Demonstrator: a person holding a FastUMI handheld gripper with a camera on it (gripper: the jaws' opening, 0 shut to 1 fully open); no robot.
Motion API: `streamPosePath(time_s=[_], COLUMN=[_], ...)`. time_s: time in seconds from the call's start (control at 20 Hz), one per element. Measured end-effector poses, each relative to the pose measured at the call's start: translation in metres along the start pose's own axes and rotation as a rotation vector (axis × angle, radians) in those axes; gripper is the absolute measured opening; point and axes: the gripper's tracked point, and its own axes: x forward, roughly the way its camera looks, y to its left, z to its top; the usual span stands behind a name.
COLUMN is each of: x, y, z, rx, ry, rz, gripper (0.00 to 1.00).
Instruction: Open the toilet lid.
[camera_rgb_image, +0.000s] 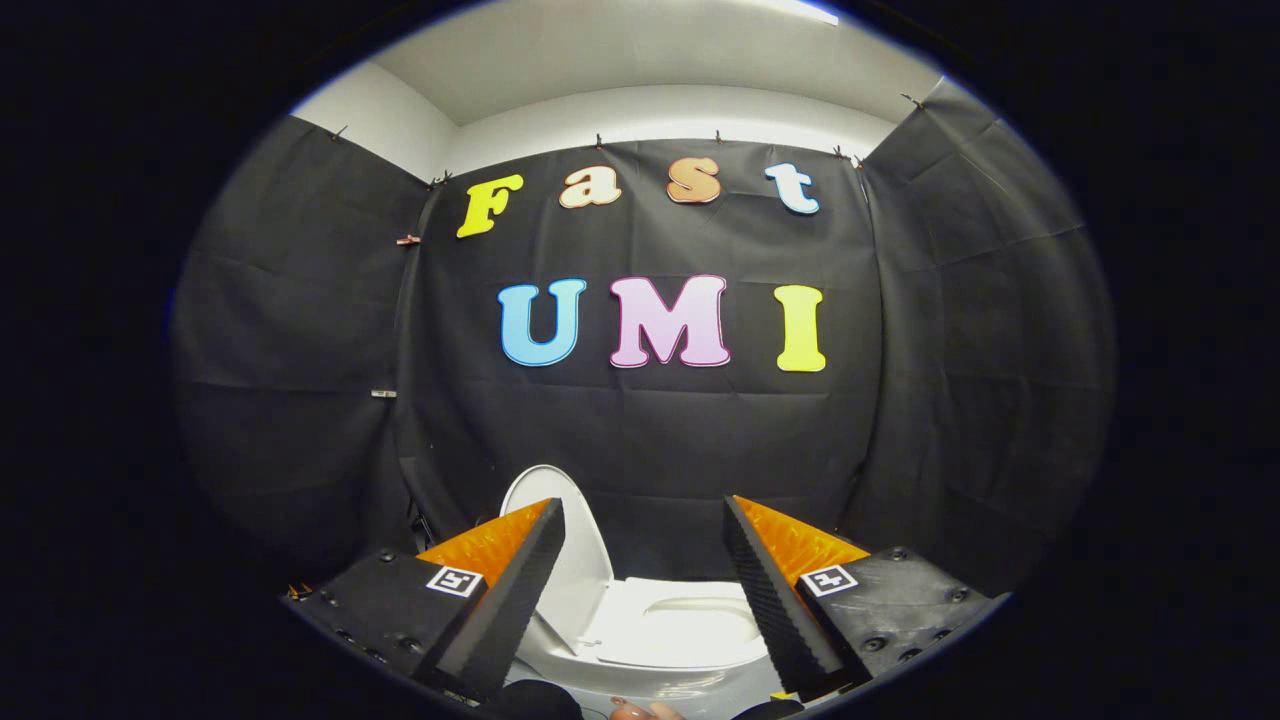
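Note:
A white toilet (680, 640) stands low ahead, against the black cloth wall. Its lid (565, 560) is raised upright at the toilet's left side, partly hidden behind my left finger (510, 590). The seat ring (690, 625) lies down and the bowl opening shows between my fingers. My gripper (645, 515) is open, held above and short of the toilet, with nothing between its fingers. My right finger (770, 590) covers the toilet's right edge.
Black cloth walls (300, 380) close the booth at the back and on both sides. White wall and ceiling (640, 70) show above the cloth. Part of a person's hand (645, 710) shows just below the toilet's front rim.

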Motion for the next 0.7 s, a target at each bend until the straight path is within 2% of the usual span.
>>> streamPosePath(time_s=[0.7], x=[-0.0023], y=[-0.0015], z=[0.0018], rx=[-0.002], ry=[-0.006], rz=[-0.008], gripper=[0.99])
